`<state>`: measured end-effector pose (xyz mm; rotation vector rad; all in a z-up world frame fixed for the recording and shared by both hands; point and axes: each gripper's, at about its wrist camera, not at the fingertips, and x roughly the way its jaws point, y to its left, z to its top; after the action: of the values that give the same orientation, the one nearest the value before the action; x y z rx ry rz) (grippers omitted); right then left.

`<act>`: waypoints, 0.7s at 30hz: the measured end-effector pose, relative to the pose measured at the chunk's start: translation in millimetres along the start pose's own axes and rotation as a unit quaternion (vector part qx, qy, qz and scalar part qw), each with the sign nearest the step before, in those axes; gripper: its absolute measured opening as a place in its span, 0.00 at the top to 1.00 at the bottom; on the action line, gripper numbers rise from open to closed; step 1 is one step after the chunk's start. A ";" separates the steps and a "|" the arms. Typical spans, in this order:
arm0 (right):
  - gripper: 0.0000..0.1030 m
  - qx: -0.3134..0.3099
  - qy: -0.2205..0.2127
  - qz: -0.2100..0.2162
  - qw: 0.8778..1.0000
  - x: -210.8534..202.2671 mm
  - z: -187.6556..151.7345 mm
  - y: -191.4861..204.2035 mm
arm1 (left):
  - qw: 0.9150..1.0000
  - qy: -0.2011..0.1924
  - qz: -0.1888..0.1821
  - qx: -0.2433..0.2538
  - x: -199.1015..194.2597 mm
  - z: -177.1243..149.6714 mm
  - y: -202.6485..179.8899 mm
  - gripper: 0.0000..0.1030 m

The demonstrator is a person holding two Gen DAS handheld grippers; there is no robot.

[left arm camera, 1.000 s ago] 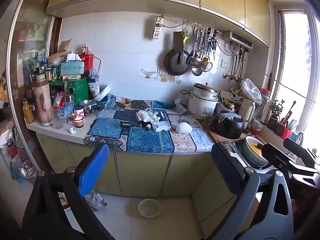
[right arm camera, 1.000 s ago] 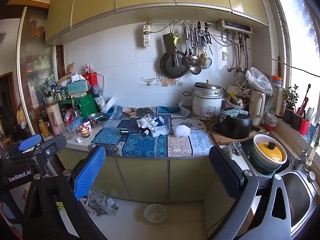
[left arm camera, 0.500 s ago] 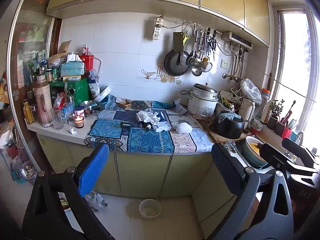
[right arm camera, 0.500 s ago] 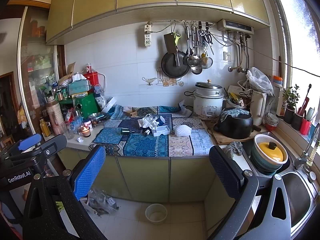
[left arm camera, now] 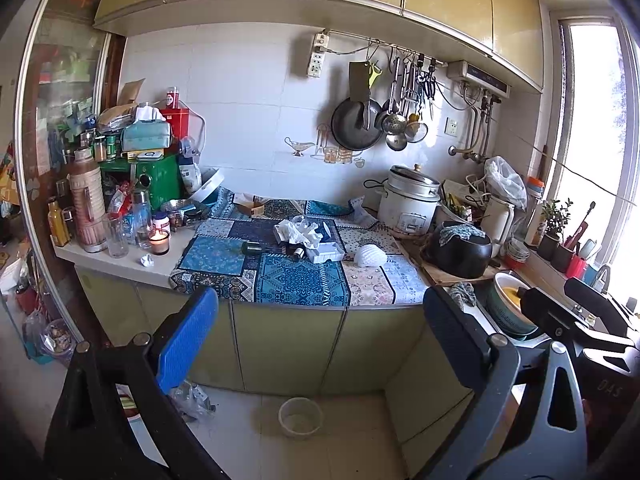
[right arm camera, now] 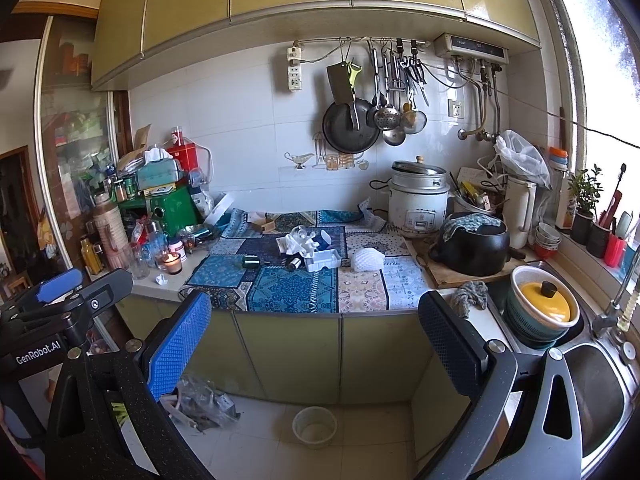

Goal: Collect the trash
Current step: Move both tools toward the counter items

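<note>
Change: almost none; both views have crept slightly nearer the counter, so collecting has not begun.

Left gripper: spread, empty, well short of the counter.
Right gripper: spread, empty, alongside.
Floor, near: crumpled plastic bag, small tub.
Counter, front left edge: paper wad beside lit candle.
Patterned cloth, mid: crumpled tissues, white tray, dark can.
Obstruction: black pot crowds the right end.

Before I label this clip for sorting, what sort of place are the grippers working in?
A home kitchen, and a cluttered, lived-in one. A rice cooker stands on the counter, a frying pan and ladles hang from a wall rail, and a steel sink sits under the window at right.
</note>
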<state>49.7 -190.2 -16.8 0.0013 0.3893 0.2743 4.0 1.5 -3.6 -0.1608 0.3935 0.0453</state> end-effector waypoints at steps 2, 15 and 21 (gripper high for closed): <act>0.00 0.000 0.001 0.001 1.000 3.4 0.3 -2.0 | 1.000 0.003 0.002 0.000 2.7 0.5 -1.1 0.00; 0.00 0.008 0.018 0.016 1.000 32.4 2.7 -31.7 | 0.998 0.048 0.033 -0.003 35.2 0.9 -14.4 0.00; 0.00 0.016 0.039 0.013 0.999 55.1 0.2 -47.8 | 0.998 0.039 0.048 -0.001 66.8 3.4 -17.0 0.00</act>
<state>111.4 -221.6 -39.9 0.0280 0.4723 0.2951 68.2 -13.8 -23.7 -0.1454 0.4788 0.1348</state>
